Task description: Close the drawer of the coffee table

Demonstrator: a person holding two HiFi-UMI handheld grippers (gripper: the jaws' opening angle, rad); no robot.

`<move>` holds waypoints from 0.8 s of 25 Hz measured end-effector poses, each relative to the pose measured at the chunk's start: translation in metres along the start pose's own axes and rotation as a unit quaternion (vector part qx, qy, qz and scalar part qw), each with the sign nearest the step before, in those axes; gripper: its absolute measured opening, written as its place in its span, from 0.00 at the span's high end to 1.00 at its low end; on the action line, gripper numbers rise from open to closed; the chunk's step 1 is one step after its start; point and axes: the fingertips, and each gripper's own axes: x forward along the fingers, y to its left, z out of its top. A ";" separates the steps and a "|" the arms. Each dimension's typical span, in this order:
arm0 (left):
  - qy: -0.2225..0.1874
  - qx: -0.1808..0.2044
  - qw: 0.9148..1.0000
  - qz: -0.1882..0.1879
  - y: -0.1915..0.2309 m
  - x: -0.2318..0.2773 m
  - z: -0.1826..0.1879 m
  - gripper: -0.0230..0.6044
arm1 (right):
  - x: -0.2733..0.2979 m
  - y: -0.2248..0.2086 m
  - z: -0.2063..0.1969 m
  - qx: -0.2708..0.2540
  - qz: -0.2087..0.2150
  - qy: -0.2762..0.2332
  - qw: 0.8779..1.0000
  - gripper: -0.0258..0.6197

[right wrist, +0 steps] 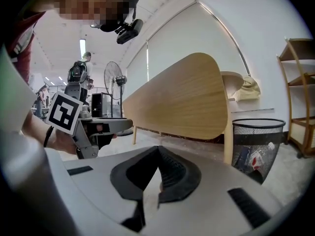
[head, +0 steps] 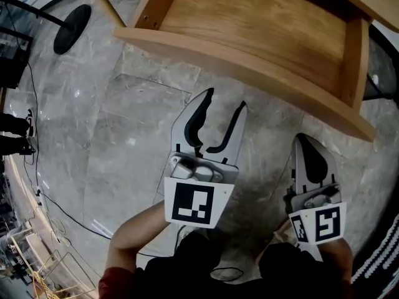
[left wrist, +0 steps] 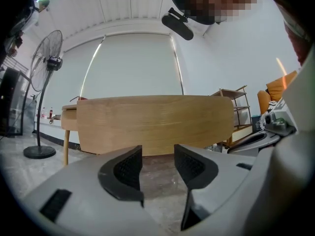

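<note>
The coffee table's light wooden drawer [head: 249, 23] stands pulled out at the top of the head view, its curved front panel [head: 237, 67] facing me. My left gripper [head: 225, 99] hovers just short of that panel, open, with nothing between its fingers. In the left gripper view the drawer front [left wrist: 155, 124] fills the middle, beyond the parted pads [left wrist: 129, 168]. My right gripper [head: 303, 141] is shut and empty, lower right, apart from the panel. From the right gripper view the drawer front [right wrist: 182, 102] runs off to the left, above the closed jaws [right wrist: 158, 173].
Grey marble floor lies under both grippers. A standing fan's round base [head: 72, 28] sits at the upper left, with cables trailing along the left side. A black wire waste bin [right wrist: 256, 146] stands by the table leg on the right. A striped rug edge [head: 380, 260] shows at bottom right.
</note>
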 end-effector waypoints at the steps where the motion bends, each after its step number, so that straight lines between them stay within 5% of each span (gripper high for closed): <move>1: -0.001 0.000 1.000 0.001 0.001 -0.001 0.001 0.66 | 0.000 0.002 -0.001 -0.001 0.001 0.000 1.000 0.96; 20: -0.020 0.002 1.000 -0.002 0.016 0.025 0.029 0.61 | 0.008 0.014 -0.003 -0.014 0.029 -0.013 0.999 0.96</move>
